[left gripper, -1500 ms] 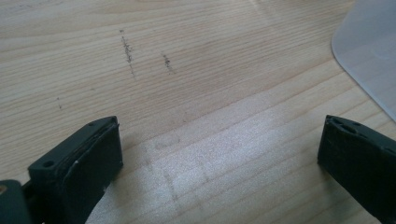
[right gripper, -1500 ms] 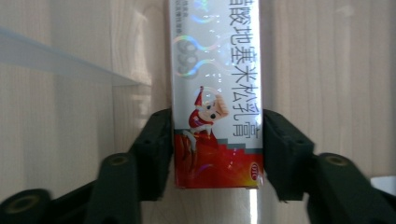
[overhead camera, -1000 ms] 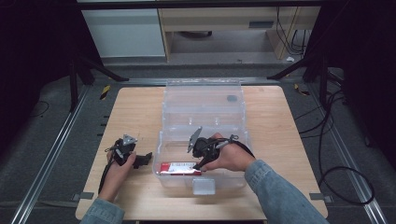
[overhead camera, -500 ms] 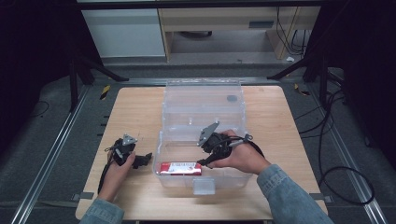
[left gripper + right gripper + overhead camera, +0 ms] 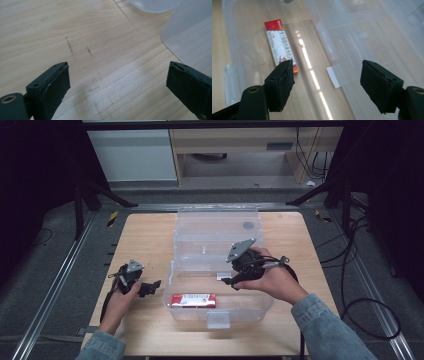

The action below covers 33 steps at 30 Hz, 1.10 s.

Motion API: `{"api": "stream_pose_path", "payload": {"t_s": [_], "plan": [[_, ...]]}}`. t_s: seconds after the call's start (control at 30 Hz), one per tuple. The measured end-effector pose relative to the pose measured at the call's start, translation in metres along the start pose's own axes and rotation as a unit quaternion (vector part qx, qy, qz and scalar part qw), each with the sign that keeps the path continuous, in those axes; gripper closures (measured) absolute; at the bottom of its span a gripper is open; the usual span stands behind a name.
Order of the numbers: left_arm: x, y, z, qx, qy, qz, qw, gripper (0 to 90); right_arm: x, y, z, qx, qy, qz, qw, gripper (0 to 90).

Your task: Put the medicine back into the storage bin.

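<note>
High view: a wooden table (image 5: 145, 240) bearing a clear plastic box (image 5: 218, 307) with its lid (image 5: 216, 227) swung open to the far side. A red packet (image 5: 193, 300) lies flat on the floor of the box, in its near left part, long side running left to right.

The right gripper (image 5: 226, 275) is held above the box, over its right half and well clear of the packet, pointing left. Its jaws have just been opening and now stand wide apart with nothing between them. In the right gripper view the gripper (image 5: 327, 82) looks down through that gap at the box floor and its clear walls; the packet (image 5: 280, 45) lies below and beyond the left jaw, untouched, and a small white label (image 5: 334, 77) shows on the clear plastic between the jaws.

The left gripper (image 5: 151, 287) rests low over the table just left of the box, pointing right toward its wall. In the left gripper view the gripper (image 5: 117, 80) has its jaws wide apart and empty, bare wood (image 5: 75, 37) beneath them and the box's rounded corner (image 5: 190, 35) at the far right, close to the right jaw; whether they touch cannot be told.
</note>
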<state>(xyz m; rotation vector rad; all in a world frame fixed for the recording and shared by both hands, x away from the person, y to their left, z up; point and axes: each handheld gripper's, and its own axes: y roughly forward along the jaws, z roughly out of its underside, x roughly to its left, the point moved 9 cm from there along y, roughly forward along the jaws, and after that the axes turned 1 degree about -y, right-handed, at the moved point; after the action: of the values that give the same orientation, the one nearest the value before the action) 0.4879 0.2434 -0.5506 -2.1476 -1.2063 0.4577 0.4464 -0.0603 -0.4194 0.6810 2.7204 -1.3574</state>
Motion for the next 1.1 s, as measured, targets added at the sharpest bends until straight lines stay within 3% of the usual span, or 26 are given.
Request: {"api": "stream_pose_path", "payload": {"t_s": [0.13, 0.33, 0.63, 0.7, 0.8, 1.0, 1.1], "plan": [[0.001, -0.018, -0.007, 0.0, 0.02, -0.004, 0.9998, 4.4, -0.014, -0.01, -0.004, -0.011, 0.011, 0.017, 0.9997, 28.9], [-0.011, -0.04, -0.018, -0.007, 0.048, 0.011, 0.9987, 3.6, -0.033, -0.022, -0.014, -0.02, 0.024, 0.043, 0.9986, 30.9], [-0.032, -0.07, -0.041, -0.025, 0.075, 0.019, 0.9967, 5.0, -0.069, -0.028, -0.014, -0.008, 0.038, 0.068, 0.9969, 34.3], [-0.035, -0.074, -0.044, -0.028, 0.079, 0.018, 0.9963, 5.2, -0.072, -0.028, -0.014, -0.006, 0.041, 0.07, 0.9967, 34.9], [-0.048, -0.09, -0.055, -0.042, 0.096, 0.026, 0.9941, 5.4, -0.082, -0.028, -0.011, 0.017, 0.039, 0.082, 0.9957, 34.9], [-0.072, -0.106, -0.064, -0.053, 0.129, 0.038, 0.9895, 6.7, -0.091, -0.035, -0.012, 0.018, 0.049, 0.085, 0.995, 29.4], [-0.08, -0.112, -0.074, -0.081, 0.135, 0.041, 0.9867, 6.7, -0.097, -0.037, -0.012, 0.023, 0.048, 0.085, 0.9949, 28.8]]}}
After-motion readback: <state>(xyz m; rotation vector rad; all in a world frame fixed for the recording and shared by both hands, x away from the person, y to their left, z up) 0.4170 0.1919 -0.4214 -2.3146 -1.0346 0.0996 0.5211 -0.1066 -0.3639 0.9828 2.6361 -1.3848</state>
